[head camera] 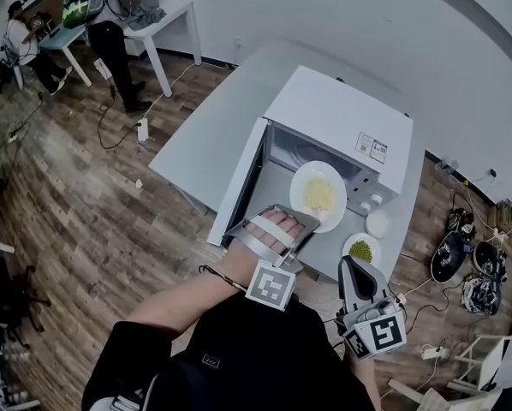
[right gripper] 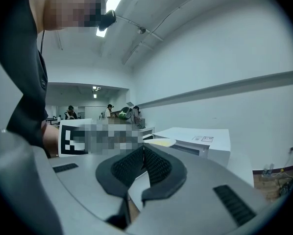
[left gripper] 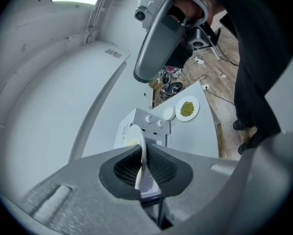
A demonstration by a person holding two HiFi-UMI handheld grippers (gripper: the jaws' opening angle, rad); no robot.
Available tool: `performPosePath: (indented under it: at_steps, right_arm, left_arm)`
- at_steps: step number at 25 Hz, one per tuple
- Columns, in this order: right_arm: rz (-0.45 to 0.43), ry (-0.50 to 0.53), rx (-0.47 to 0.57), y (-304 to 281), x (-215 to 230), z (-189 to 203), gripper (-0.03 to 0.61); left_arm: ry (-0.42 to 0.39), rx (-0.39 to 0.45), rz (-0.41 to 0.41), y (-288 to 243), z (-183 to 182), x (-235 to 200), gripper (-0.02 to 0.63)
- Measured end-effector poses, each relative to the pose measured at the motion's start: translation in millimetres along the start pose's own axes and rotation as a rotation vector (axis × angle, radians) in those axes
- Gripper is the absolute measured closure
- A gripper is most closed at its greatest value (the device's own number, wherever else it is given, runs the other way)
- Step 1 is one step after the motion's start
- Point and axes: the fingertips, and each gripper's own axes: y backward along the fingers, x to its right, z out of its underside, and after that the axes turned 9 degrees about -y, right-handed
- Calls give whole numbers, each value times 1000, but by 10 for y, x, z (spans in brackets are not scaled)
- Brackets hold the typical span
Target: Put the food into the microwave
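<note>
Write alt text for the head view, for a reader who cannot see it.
The left gripper holds a white plate of yellow food by its rim at the mouth of the open microwave on a white table. A second plate, of green food, sits beside the microwave, near the shut, empty right gripper.

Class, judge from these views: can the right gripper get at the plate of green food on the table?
Probably yes. The right gripper is empty, jaws shut, close beside the plate of green food, with nothing seen between them. It must open first.
</note>
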Motion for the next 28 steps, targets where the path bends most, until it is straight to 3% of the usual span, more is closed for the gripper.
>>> performPosePath:
  at_steps: [8,14,18,24,28]
  right_arm:
    - [-78,8,-22,-97,305,155,565]
    - [-145,-6,-116,-211,387,400,565]
    - [-172,-2,-122,-454,542,476,565]
    - [-224,-13,-140,-720,633,656,565]
    - [-240,-41,-142,-790,655,758,565]
  left_arm:
    - [22,-92,24,-645,152,304,583]
    - [-1,-183,-66,-1304,491,366,575]
    - [-29,-234,-123,-1642,657,387,577]
    - [-85,-265,-113,-2093,846,553,569]
    - [-62,-277,-84,-2303,936,680,571]
